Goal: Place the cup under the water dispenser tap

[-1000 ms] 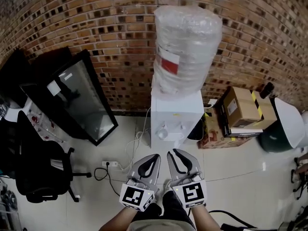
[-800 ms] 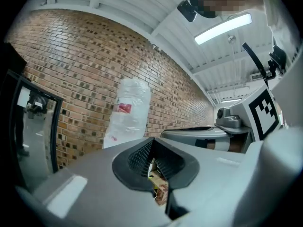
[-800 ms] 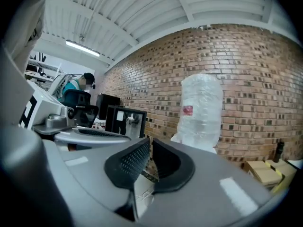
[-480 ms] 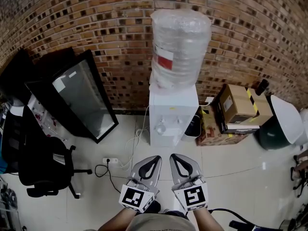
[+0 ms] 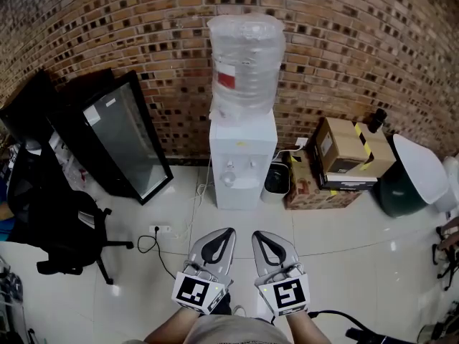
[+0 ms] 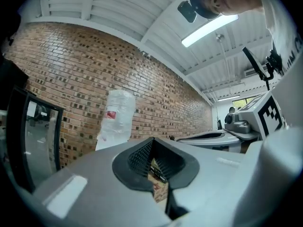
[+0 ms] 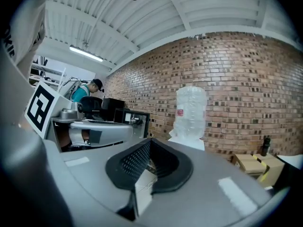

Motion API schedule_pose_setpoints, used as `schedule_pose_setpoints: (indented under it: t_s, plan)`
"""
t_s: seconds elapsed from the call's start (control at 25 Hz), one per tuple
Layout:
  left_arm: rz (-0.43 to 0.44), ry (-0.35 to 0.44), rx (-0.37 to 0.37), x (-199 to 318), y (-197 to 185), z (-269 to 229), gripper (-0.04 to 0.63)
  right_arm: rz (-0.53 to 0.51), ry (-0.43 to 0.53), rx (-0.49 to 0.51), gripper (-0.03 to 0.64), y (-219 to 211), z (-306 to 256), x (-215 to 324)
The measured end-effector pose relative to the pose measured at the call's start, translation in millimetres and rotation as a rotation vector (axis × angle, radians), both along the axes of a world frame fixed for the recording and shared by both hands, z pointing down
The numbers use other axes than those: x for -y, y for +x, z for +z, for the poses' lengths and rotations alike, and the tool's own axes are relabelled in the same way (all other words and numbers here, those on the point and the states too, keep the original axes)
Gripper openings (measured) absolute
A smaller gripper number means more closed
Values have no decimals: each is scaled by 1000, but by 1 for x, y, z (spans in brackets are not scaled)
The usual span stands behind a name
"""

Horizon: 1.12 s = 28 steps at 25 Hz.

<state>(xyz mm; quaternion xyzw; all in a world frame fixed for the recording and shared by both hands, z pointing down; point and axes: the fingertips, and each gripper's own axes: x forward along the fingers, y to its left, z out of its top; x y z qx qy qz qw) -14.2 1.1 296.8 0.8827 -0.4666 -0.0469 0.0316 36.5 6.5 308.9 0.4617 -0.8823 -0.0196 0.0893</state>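
Cup (image 5: 229, 180) sits at water dispenser (image 5: 247, 145), well apart from left gripper (image 5: 226, 233) and right gripper (image 5: 257, 234), jaws clenched empty

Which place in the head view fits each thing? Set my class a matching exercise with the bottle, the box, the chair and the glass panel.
Things:
1. bottle
2. box
3. chair
4. glass panel

Places:
A. leaning on the wall, just left of the dispenser
B. on top of the dispenser
C. at the far left
D. right of the dispenser

Pairs: 1-B, 2-D, 3-C, 4-A
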Motion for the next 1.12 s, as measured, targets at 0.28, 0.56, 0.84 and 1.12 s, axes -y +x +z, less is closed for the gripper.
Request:
schedule_pose_setpoints:
  t_s: [0.28, 0.56, 0.84, 1.12]
  plan:
    - [2, -15, 14, -76, 38, 10, -8, -31, -2, 6, 5, 25, 6, -68]
    - [-25, 1, 20, -111, 43, 1, -8, -41, 2, 36, 6, 35, 0, -107]
    - [-12, 5, 34, -132, 43, -5, -8, -41, -2, 49, 5, 28, 1, -129]
    - [12, -2, 35, -137, 32, -4, -8, -34, -7, 43, 5, 11, 4, -129]
